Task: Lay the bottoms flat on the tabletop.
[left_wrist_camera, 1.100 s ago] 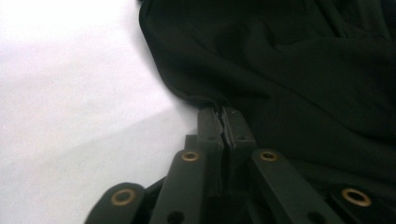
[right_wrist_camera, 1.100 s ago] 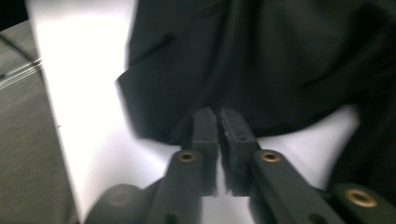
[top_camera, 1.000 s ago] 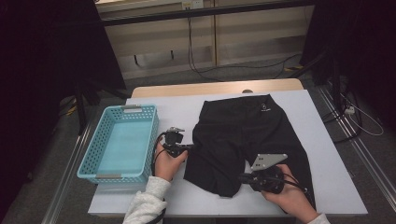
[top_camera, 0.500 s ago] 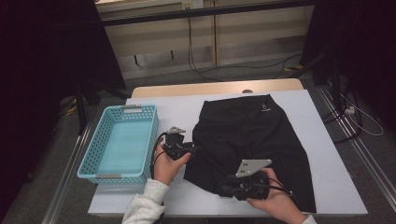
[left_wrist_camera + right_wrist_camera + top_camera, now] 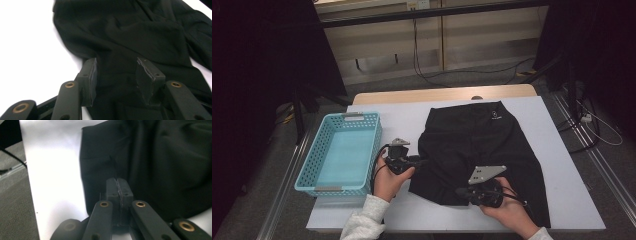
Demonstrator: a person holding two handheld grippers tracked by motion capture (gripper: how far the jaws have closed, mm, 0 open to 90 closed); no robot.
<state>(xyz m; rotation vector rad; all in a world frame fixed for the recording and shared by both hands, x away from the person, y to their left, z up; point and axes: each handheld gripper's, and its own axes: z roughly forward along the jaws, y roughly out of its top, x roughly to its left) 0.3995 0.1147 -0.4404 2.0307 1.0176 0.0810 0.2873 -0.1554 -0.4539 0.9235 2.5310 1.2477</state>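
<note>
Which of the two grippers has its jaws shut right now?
The right gripper, at the near hem of the black shorts: its pads meet. The left gripper, at the shorts' left edge, has jaws apart, with cloth between them.

The right gripper point(image 5: 117, 185) is seen closed, jaws pressed together over the black garment point(image 5: 160, 165), near its hem edge.

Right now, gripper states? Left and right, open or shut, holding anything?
Left gripper: open, jaws apart over the black shorts, just closing a little, not gripping.
Right gripper: just closed, jaws shut; whether they pinch the shorts' edge cannot be told.
</note>
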